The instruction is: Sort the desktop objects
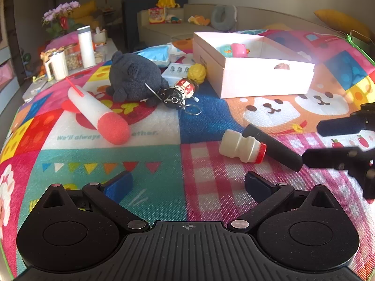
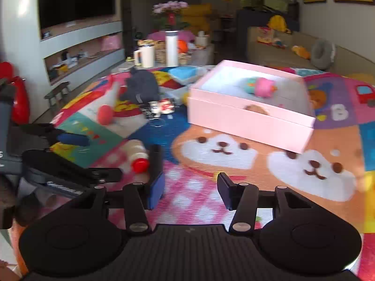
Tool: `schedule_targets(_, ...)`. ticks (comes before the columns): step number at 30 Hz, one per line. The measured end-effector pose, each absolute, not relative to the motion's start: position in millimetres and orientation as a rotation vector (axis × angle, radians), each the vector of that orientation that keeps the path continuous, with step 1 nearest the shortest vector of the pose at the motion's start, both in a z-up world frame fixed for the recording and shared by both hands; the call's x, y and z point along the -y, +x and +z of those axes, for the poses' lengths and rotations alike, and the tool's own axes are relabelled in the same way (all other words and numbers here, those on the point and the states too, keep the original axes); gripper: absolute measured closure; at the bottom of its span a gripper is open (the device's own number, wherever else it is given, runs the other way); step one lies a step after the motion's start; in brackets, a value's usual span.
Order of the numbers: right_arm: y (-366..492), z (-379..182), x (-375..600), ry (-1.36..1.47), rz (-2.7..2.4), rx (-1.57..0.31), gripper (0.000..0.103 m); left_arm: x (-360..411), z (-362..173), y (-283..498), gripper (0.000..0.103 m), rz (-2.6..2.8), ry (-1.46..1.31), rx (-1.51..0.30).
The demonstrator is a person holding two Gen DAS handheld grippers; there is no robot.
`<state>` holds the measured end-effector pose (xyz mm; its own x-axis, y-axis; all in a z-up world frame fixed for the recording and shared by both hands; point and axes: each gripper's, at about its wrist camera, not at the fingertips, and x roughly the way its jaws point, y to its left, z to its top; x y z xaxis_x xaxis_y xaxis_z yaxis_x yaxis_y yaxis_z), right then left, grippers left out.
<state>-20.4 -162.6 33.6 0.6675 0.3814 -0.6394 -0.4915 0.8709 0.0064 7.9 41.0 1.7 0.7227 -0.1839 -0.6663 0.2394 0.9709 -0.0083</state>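
On the patterned play mat [image 1: 164,159], nearest the onlooker, the left gripper [image 1: 187,185] hovers with jaws wide apart, nothing between them. Right gripper [image 2: 191,190] just to its right, jaws apart and empty, over pink check. Close ahead: small white bottle with red cap [image 1: 241,148] lying on its side, touching a black cylinder [image 1: 271,149] that lies alongside it. Further left, a white foam roller with red end [image 1: 98,114], tilted across the mat. Behind that a dark grey plush [image 1: 133,79], with a little figure keychain [image 1: 180,93] against it and a yellow ball [image 1: 196,72] just beyond. Far right, an open pink box [image 1: 267,79] holds one pink-and-teal toy [image 1: 236,49]. Beyond the mat, a sofa [image 1: 178,28] and a side table with white cups [image 1: 56,63]
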Motion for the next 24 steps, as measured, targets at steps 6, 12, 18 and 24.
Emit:
schedule_targets(6, -11.6, 20.1, 147.9, -0.355, 0.346, -0.626, 0.033, -41.9, 1.7, 7.8, 0.000, -0.235, 0.081, -0.726)
schedule_targets(12, -6.4, 24.0, 161.8, -0.342, 0.222, -0.589, 0.033, -41.2, 2.5, 8.1, 0.000, -0.234, 0.081, -0.731)
schedule_targets(18, -2.5, 13.4, 162.3, -0.314, 0.235, -0.643, 0.035, -41.4, 4.5, 7.6, 0.000, -0.250, 0.071, -0.731)
schedule_targets(24, 24.2, 9.1, 187.7, -0.179, 0.208, -0.709, 0.079, -23.6, 13.6, 7.0, 0.000, -0.369, 0.038, -0.676)
